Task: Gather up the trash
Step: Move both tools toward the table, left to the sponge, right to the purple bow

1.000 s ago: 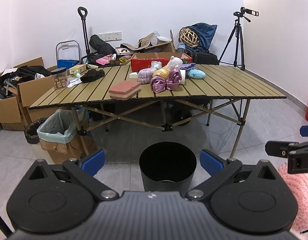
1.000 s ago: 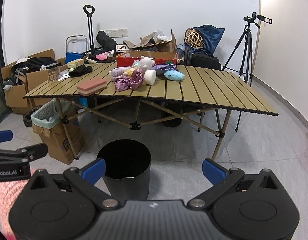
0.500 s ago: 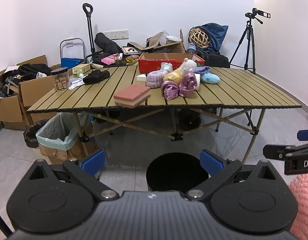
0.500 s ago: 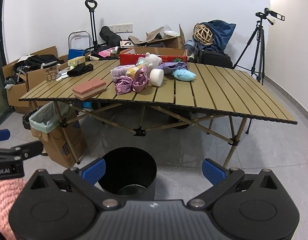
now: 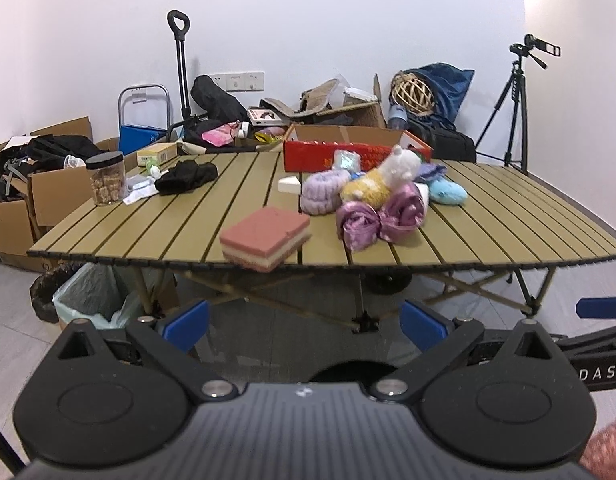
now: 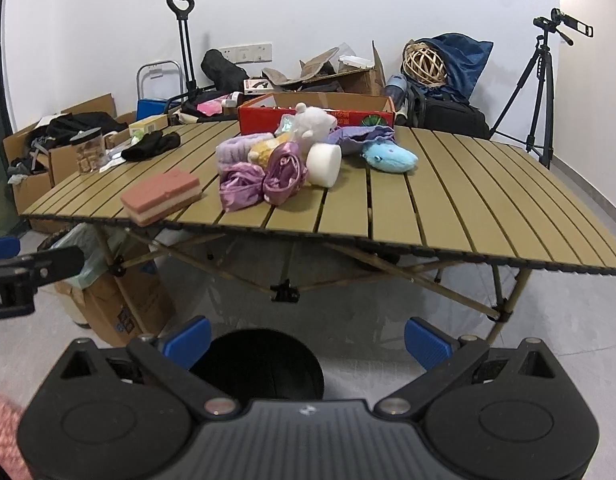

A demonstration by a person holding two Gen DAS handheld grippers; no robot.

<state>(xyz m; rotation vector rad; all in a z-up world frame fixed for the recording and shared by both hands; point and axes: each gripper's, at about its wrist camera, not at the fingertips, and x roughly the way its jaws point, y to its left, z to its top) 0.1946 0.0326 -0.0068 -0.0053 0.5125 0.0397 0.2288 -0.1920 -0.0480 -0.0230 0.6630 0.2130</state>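
A folding slatted desk stands on crossed metal legs over a grey tiled floor. At its far left edge a clear jar with a black lid stands upright, near a black cloth bundle. Behind the desk, against the white wall: a black hand-truck handle, a blue box, open cardboard boxes holding dark clothing, a woven rattan ball resting on a blue bag, and a black tripod carrying a camera in the right corner. A wall socket strip is mounted above the clutter.
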